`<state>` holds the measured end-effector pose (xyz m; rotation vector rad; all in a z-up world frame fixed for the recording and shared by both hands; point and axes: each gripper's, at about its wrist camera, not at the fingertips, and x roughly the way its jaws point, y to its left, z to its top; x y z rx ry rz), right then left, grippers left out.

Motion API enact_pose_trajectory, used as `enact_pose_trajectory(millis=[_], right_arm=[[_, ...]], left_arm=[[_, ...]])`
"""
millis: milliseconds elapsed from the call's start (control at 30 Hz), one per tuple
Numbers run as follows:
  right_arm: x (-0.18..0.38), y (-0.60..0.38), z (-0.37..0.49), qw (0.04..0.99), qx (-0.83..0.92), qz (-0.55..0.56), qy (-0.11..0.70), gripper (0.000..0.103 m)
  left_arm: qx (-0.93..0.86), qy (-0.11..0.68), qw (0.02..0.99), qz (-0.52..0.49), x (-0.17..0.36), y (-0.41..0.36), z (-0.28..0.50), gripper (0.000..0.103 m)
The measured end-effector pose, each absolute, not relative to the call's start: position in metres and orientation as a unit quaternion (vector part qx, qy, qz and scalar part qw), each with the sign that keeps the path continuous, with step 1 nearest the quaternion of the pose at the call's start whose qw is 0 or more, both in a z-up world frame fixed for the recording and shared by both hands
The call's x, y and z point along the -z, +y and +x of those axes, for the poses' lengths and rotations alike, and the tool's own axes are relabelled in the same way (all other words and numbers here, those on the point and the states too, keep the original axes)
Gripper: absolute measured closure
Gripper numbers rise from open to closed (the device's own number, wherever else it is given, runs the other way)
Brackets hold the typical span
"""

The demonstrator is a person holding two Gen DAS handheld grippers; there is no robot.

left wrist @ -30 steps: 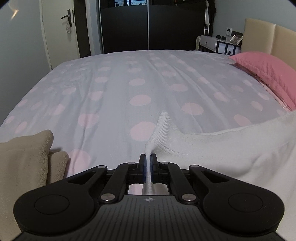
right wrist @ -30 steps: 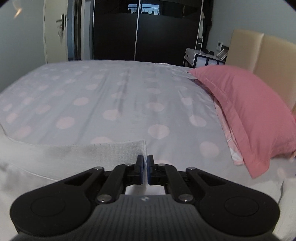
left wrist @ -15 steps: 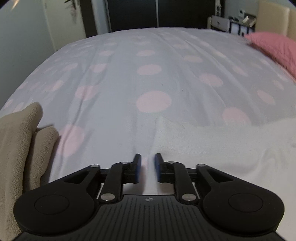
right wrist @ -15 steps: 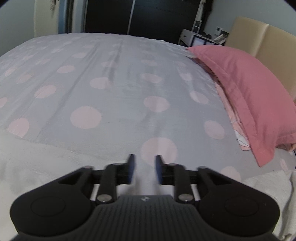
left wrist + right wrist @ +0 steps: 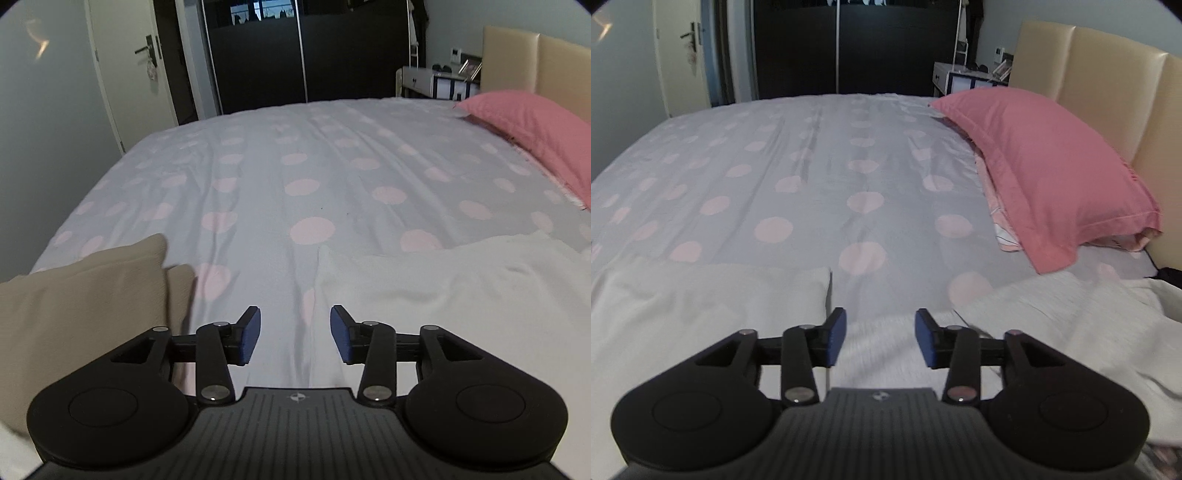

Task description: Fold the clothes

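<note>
The white garment lies flat on the near part of the bed, its folded edge running across the polka-dot sheet; in the right wrist view the same white cloth ends in a squared corner just left of the tool, with more pale fabric spread to the right, though blur there makes it hard to say whether that is the same piece. A second ago both tools pinched the garment's hem and held it lifted off the sheet; half a second ago the jaws had begun to part and the cloth had dropped. Now the left gripper is released, jaws spread wide and holding nothing, over bare sheet just beside the garment's left edge. The right gripper is likewise spread wide and empty, above the white fabric. Both views have also pulled back and risen, showing more of the room than half a second ago. A beige folded garment sits at the left. The pink pillow rests against the headboard to the right.
</note>
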<state>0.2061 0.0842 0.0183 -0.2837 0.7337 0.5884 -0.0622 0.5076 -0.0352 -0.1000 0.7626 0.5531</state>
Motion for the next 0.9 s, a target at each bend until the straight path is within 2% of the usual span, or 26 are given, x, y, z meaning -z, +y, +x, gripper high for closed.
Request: enact_pose_trajectory(millis=[100,400,500,700,900], right_arm=[[-0.035,0.048,0.173,0.882,-0.293,-0.132,0.345,0.053],[-0.053,-0.064,0.090,0.897,-0.291,-0.098,0.319,0.052],[-0.053,-0.099,0.070,0.905,-0.281,-0.090,0.307,0.047],[-0.055,-0.170,0.050,0.927,-0.241,-0.059,0.280,0.045],[-0.072,-0.217,0.069,0.946,-0.178,-0.034,0.268,0.045]], left_arm=[[-0.270,0.352,0.894,-0.059,0.019,0.486,-0.093,0.055],[-0.248,0.319,0.912,-0.079,0.010,0.417,-0.167,0.053],[-0.250,0.315,0.912,-0.073,0.012,0.399,-0.185,0.050],[-0.263,0.309,0.909,-0.091,0.019,0.385,-0.202,0.047],[-0.267,0.311,0.908,-0.084,0.028,0.380,-0.202,0.047]])
